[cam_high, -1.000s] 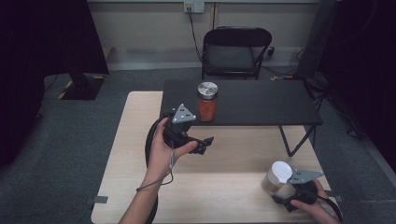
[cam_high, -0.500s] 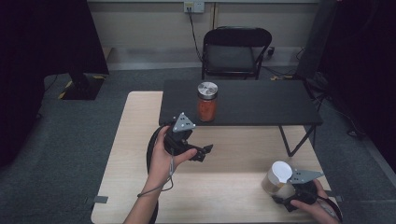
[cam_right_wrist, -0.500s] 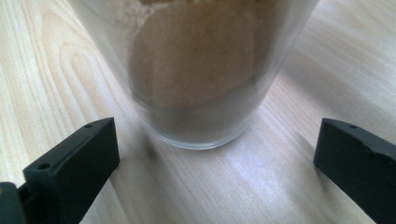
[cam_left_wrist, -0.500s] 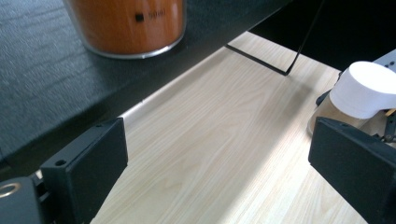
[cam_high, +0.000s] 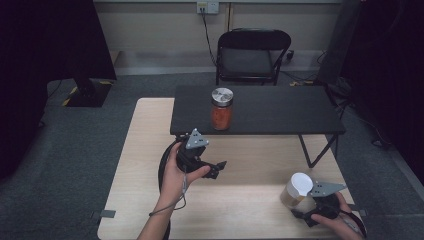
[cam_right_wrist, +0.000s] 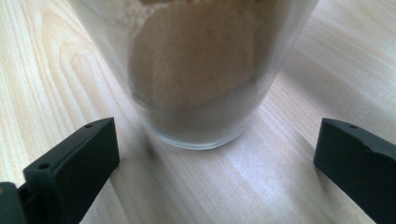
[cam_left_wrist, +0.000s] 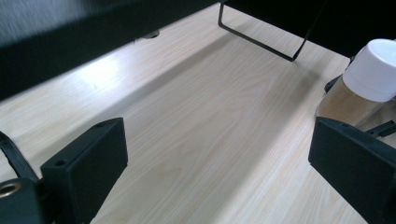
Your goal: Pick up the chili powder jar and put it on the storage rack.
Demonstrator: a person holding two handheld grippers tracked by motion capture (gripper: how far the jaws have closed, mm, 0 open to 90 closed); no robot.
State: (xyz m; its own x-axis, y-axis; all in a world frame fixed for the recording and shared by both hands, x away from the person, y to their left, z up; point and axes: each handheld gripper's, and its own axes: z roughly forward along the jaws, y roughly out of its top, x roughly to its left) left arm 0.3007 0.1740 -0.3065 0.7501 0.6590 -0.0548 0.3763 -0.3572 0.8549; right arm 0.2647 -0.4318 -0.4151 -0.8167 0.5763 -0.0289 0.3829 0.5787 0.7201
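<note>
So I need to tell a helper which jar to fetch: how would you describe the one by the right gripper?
On the light wooden table, look at the near right corner, just in front of the right gripper. There stands the white-lidded jar of tan powder; the other jar, metal-lidded with red contents, sits up on the black shelf.

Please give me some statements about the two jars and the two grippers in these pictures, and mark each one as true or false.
1. The glass jar with the white lid stands on the light wooden table. True.
2. The right gripper is closed on that jar. False: its jaws stand open, with the jar just ahead of them.
3. The glass jar with the metal lid and red contents stands on the black raised shelf. True.
4. The left gripper holds the red-filled jar. False: its jaws are open and empty above bare wood.
5. The white-lidded jar is empty. False: it holds a brownish powder.
</note>
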